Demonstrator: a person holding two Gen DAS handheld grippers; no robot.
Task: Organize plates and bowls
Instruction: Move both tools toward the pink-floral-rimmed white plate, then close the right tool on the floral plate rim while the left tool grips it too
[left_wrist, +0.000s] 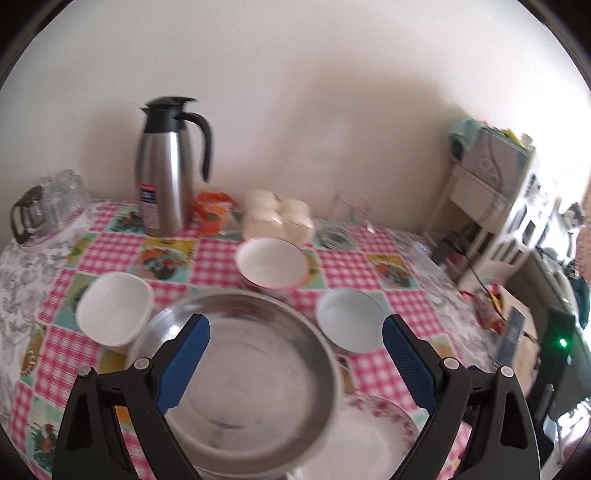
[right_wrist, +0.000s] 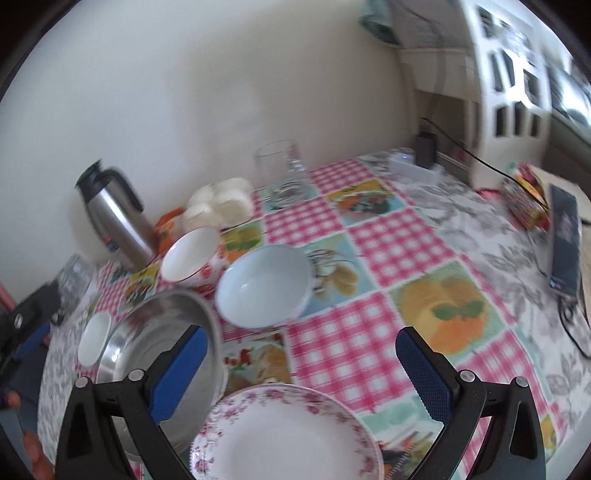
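Observation:
A steel plate (left_wrist: 251, 373) lies on the checked tablecloth under my open left gripper (left_wrist: 295, 332); it also shows in the right wrist view (right_wrist: 162, 343). A floral-rimmed white plate (right_wrist: 284, 439) lies beside it, below my open right gripper (right_wrist: 301, 349), and shows in the left wrist view (left_wrist: 369, 435). Beyond stand a white square bowl (left_wrist: 114, 310), a red-patterned bowl (left_wrist: 271, 264) and a pale blue bowl (left_wrist: 349, 323). In the right wrist view they are the white bowl (right_wrist: 94, 338), the red-patterned bowl (right_wrist: 190, 254) and the blue bowl (right_wrist: 264, 286). Both grippers are empty.
A steel thermos jug (left_wrist: 170, 166), an orange packet (left_wrist: 212, 212), a pack of white rounds (left_wrist: 277, 218), a drinking glass (left_wrist: 351, 210) and glassware (left_wrist: 48, 206) stand along the wall. A phone (right_wrist: 563, 243), snack packet (right_wrist: 524, 201) and cables lie at the right.

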